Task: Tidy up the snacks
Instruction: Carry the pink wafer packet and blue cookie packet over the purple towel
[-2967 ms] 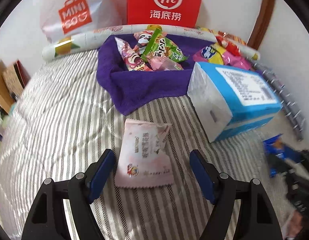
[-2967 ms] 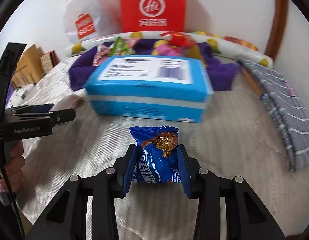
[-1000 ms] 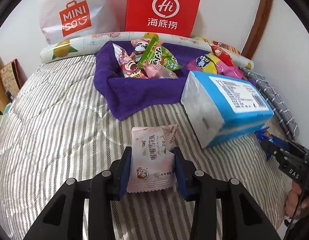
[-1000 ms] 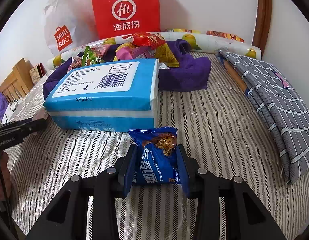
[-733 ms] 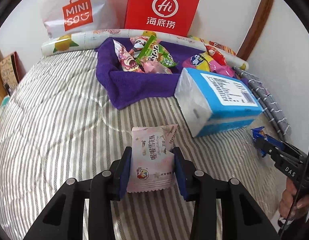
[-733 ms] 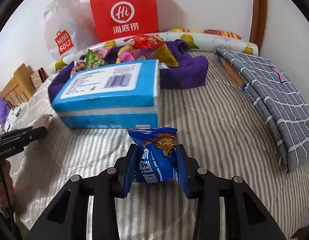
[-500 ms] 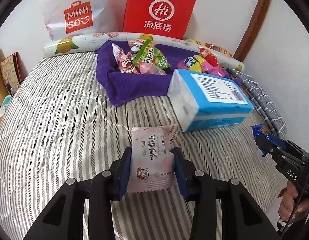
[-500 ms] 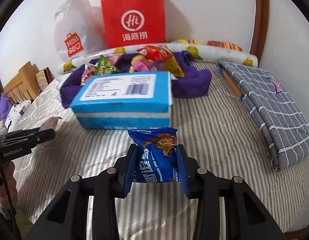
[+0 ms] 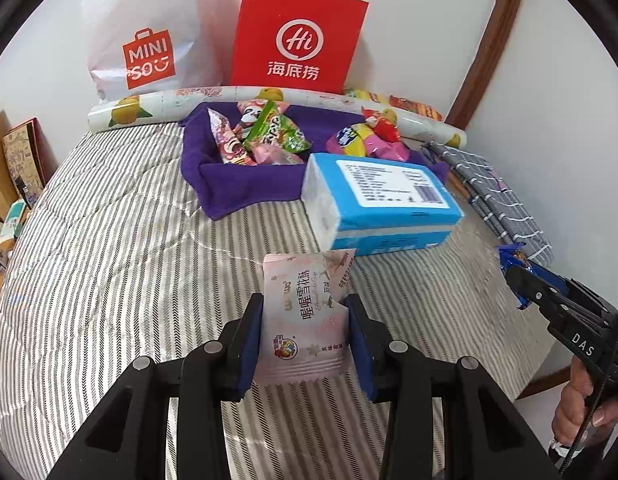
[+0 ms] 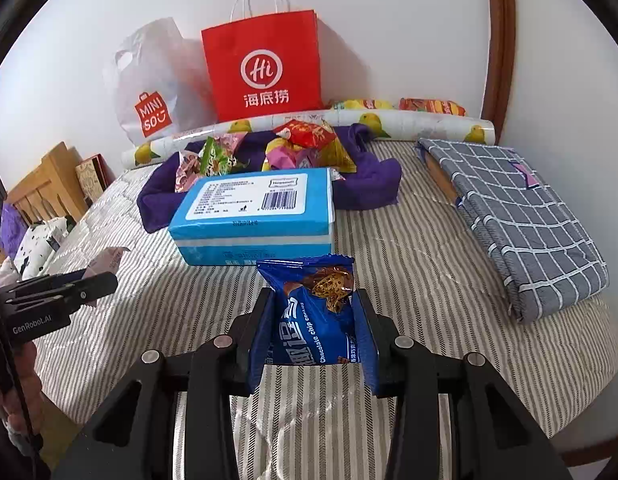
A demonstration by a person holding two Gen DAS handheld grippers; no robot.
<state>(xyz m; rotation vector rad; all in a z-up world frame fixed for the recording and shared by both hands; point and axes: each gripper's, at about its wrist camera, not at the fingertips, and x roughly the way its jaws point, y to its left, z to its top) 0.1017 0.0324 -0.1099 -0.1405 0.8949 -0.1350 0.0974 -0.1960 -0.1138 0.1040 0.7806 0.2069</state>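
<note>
My left gripper [image 9: 307, 312] is shut on a pale pink snack packet [image 9: 305, 316], held above the striped bed. My right gripper [image 10: 313, 308] is shut on a blue chocolate chip cookie packet [image 10: 315, 320], also lifted off the bed. Further back a purple towel [image 9: 245, 184] is folded into a nest that holds several bright snack packets [image 9: 265, 136]; the same purple towel [image 10: 373, 184] shows in the right wrist view. In the left wrist view the right gripper [image 9: 521, 280] enters at the right edge with its blue packet. The left gripper [image 10: 101, 276] shows at the left of the right wrist view.
A blue tissue pack [image 9: 381, 204] lies between the grippers and the towel. A red paper bag [image 9: 297, 40] and a white plastic bag [image 9: 145, 48] lean on the wall behind a rolled fruit-print sheet [image 9: 157, 108]. A folded grey checked cloth [image 10: 521, 216] lies right. The bed's edge runs close at the right.
Both grippers have risen and drawn back with their packets, so more of the bed shows and the towel and tissue pack look smaller. Three seconds ago the left gripper was open around the pink packet.
</note>
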